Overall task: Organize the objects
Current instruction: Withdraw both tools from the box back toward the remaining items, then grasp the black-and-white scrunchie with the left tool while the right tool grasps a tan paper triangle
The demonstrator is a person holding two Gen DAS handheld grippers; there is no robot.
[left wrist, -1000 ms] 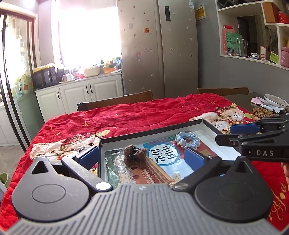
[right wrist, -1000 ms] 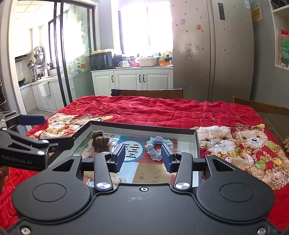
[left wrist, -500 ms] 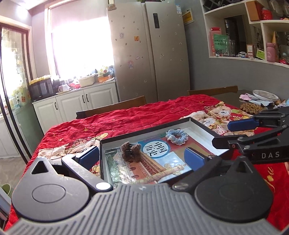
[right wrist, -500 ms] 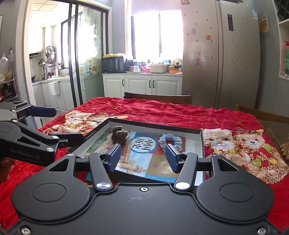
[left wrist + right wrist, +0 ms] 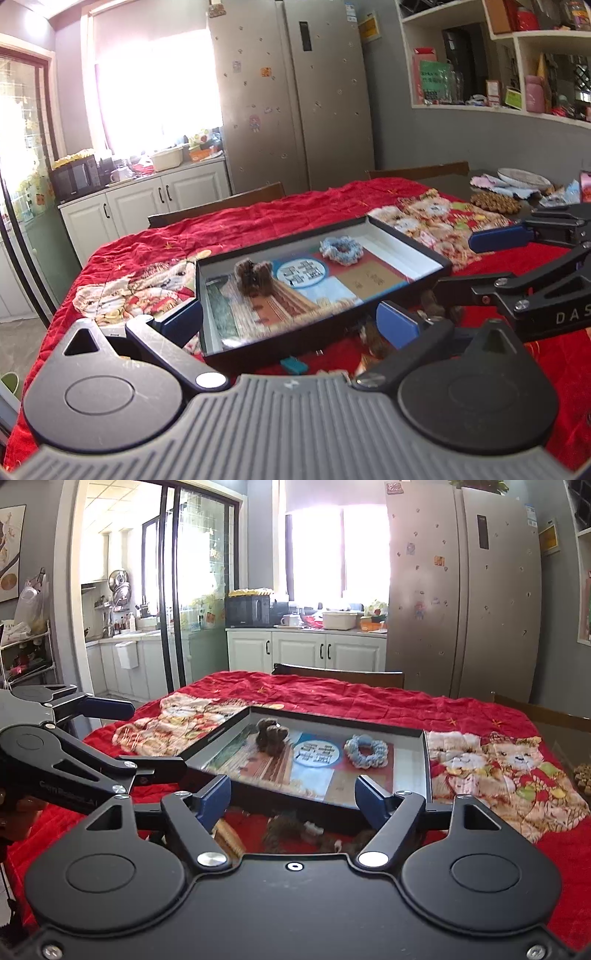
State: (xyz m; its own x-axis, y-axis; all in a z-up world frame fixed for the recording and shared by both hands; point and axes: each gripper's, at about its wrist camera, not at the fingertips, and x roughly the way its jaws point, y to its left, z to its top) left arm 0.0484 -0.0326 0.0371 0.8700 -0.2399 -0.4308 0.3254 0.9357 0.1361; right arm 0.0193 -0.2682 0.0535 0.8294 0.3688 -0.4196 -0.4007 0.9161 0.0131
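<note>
Both tools [image 5: 290, 319] [image 5: 293, 794] gape wide; shallow rectangular black tray [image 5: 406, 236] seemingly holds a crocheted ring [image 5: 365, 750].

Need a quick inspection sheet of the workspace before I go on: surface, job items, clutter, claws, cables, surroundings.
Surface: red quilt with bear prints.
Job's things: black tray holds a book, brown clip and blue scrunchie.
Clutter: small items lie on the quilt near the tray, blurred.
Claws: left claw open; right claw open; both empty.
Cables: nothing seen.
Surroundings: fridge, white cabinets, shelves.
</note>
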